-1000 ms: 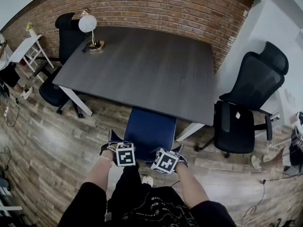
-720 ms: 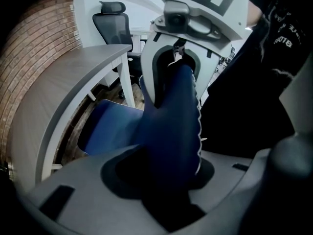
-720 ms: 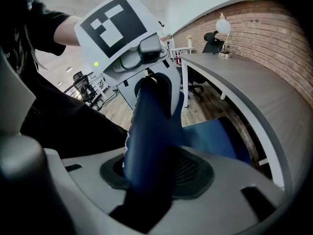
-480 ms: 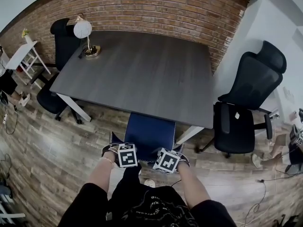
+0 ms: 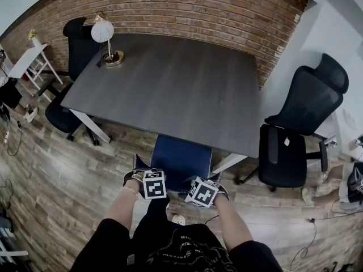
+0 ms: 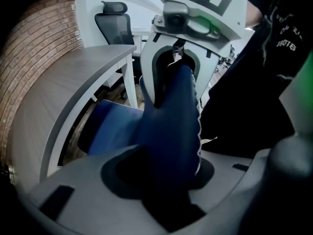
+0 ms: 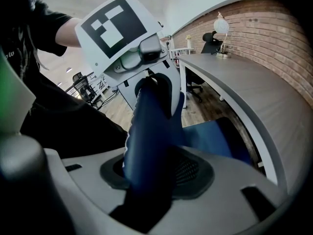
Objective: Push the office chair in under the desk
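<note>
The blue office chair (image 5: 181, 157) stands at the near edge of the dark grey desk (image 5: 170, 84), its seat partly under the top. Its backrest top edge (image 6: 171, 126) runs between both grippers. My left gripper (image 5: 143, 178) is shut on the left end of that edge, and my right gripper (image 5: 207, 187) is shut on the right end. In the left gripper view the blue backrest fills the gap of the left gripper (image 6: 166, 180). In the right gripper view the backrest (image 7: 151, 126) sits in the right gripper (image 7: 149, 180) the same way. The fingertips are hidden by the fabric.
A black office chair (image 5: 295, 135) stands right of the desk, another black chair (image 5: 74, 55) at its far left corner. A globe lamp (image 5: 105, 35) sits on the desk's far left. A white shelf (image 5: 28, 61) stands at the left. A brick wall (image 5: 187, 7) backs the desk.
Both grippers and the blue chair have edged a little toward the desk, so slightly less of the seat shows. The grips look unchanged.
</note>
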`<move>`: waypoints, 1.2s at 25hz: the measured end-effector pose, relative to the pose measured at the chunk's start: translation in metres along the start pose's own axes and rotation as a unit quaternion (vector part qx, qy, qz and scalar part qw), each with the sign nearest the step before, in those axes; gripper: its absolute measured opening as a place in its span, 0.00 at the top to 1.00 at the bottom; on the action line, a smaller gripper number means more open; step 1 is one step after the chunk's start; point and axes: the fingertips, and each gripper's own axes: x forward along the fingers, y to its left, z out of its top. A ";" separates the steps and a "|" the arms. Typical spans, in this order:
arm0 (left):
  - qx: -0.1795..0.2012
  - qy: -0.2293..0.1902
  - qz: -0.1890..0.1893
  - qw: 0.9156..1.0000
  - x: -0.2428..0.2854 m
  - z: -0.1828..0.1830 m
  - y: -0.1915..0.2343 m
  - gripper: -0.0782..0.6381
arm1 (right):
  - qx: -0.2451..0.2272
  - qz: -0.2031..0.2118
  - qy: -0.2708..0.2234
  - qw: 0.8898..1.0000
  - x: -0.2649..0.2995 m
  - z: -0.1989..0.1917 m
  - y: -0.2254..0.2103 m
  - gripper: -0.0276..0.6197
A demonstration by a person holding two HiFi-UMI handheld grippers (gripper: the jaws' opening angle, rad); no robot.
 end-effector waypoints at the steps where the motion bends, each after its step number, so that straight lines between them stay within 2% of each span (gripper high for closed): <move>1: 0.000 0.000 0.000 1.000 0.000 0.000 0.001 0.65 | 0.000 -0.001 -0.001 1.000 0.000 0.001 -0.001 0.69; 18: 0.004 0.000 -0.009 1.000 -0.004 -0.003 0.019 0.64 | 0.004 -0.005 -0.001 1.000 0.000 0.010 -0.017 0.69; 30: 0.009 -0.002 -0.001 1.000 -0.006 0.002 0.040 0.64 | 0.004 -0.010 -0.001 1.000 -0.004 0.014 -0.036 0.69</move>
